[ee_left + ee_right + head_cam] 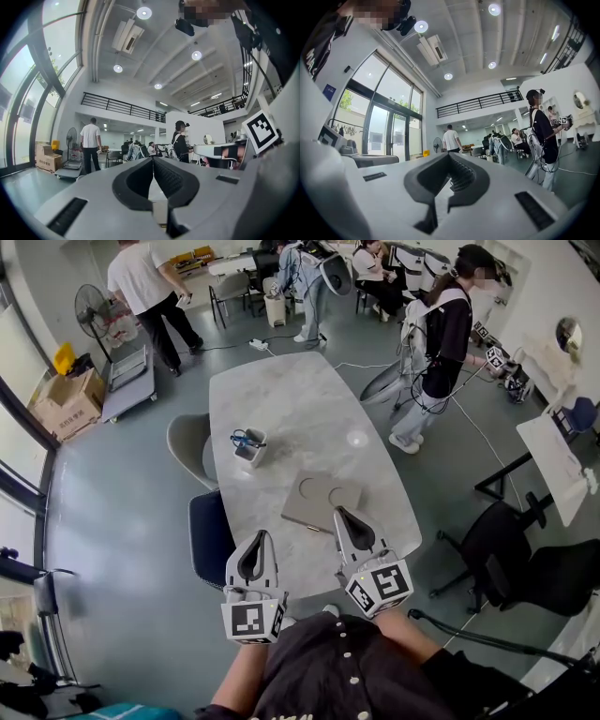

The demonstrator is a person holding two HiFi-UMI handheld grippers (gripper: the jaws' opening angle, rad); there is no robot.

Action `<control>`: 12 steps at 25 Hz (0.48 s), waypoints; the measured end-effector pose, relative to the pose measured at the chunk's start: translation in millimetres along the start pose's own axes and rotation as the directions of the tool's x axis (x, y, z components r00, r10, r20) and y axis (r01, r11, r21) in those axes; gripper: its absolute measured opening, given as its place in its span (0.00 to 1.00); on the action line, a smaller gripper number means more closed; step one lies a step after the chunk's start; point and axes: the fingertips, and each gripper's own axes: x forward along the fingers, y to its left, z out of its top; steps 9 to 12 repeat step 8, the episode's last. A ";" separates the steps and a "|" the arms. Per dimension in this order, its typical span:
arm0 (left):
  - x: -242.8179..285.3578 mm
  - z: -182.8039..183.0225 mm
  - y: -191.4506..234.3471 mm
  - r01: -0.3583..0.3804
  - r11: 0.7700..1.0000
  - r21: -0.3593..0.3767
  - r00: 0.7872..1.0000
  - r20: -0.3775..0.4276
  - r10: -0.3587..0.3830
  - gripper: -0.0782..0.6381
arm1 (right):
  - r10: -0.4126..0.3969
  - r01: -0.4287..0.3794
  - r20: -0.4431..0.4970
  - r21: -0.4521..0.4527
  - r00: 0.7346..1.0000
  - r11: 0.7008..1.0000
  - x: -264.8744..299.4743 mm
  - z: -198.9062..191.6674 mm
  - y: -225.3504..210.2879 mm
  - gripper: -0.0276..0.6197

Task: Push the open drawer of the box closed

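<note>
Pen cup beside flat box

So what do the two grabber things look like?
The left gripper and right gripper have pale grey bodies and black ribbed pads tapering to a point. Each carries a cube with black-and-white square markers. The person wears a dark shirt with small pale buttons.

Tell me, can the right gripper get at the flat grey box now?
Probably yes: the right gripper, jaws together and empty, hangs by the near edge of the flat grey box with nothing between them; the small white holder stands well aside.
</note>
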 end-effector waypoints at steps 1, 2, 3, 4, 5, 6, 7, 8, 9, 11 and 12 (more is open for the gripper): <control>-0.3 0.2 -0.7 0.001 1.000 0.001 1.000 0.001 -0.001 0.13 | 0.000 0.000 0.003 -0.001 1.000 1.000 -0.6 1.0 0.0 0.04; -0.7 0.0 -1.3 0.002 1.000 0.002 1.000 0.002 -0.002 0.13 | 0.000 0.000 0.003 -0.001 1.000 1.000 -1.4 1.2 -0.2 0.04; -1.3 -0.4 -1.7 0.002 1.000 0.003 1.000 0.002 -0.002 0.13 | 0.000 0.000 0.002 0.002 1.000 1.000 -2.4 0.5 -0.4 0.04; -1.7 -0.5 -1.9 0.002 1.000 0.004 1.000 0.002 -0.002 0.13 | 0.001 -0.001 0.001 0.005 1.000 1.000 -3.3 -0.2 -0.6 0.04; -1.8 -0.1 -1.8 0.002 1.000 0.005 1.000 0.003 -0.002 0.13 | 0.001 -0.001 0.000 0.007 1.000 1.000 -4.0 -0.3 -0.7 0.04; -1.8 0.9 -1.7 0.002 1.000 0.006 1.000 0.005 -0.002 0.13 | 0.002 -0.002 0.001 0.008 1.000 1.000 -4.5 0.3 -0.7 0.04; -1.6 2.1 -1.6 0.002 1.000 0.007 1.000 0.007 -0.002 0.13 | 0.002 -0.002 0.001 0.007 1.000 1.000 -4.8 1.1 -0.6 0.04; -1.4 3.4 -1.4 0.003 1.000 0.009 1.000 0.009 -0.003 0.13 | 0.003 -0.003 0.002 0.006 1.000 1.000 -5.0 2.1 -0.5 0.04; -1.4 3.4 -1.4 0.003 1.000 0.009 1.000 0.009 -0.003 0.13 | 0.003 -0.003 0.002 0.006 1.000 1.000 -5.0 2.1 -0.5 0.04; -1.4 3.4 -1.4 0.003 1.000 0.009 1.000 0.009 -0.003 0.13 | 0.003 -0.003 0.002 0.006 1.000 1.000 -5.0 2.1 -0.5 0.04; -1.4 3.4 -1.4 0.003 1.000 0.009 1.000 0.009 -0.003 0.13 | 0.003 -0.003 0.002 0.006 1.000 1.000 -5.0 2.1 -0.5 0.04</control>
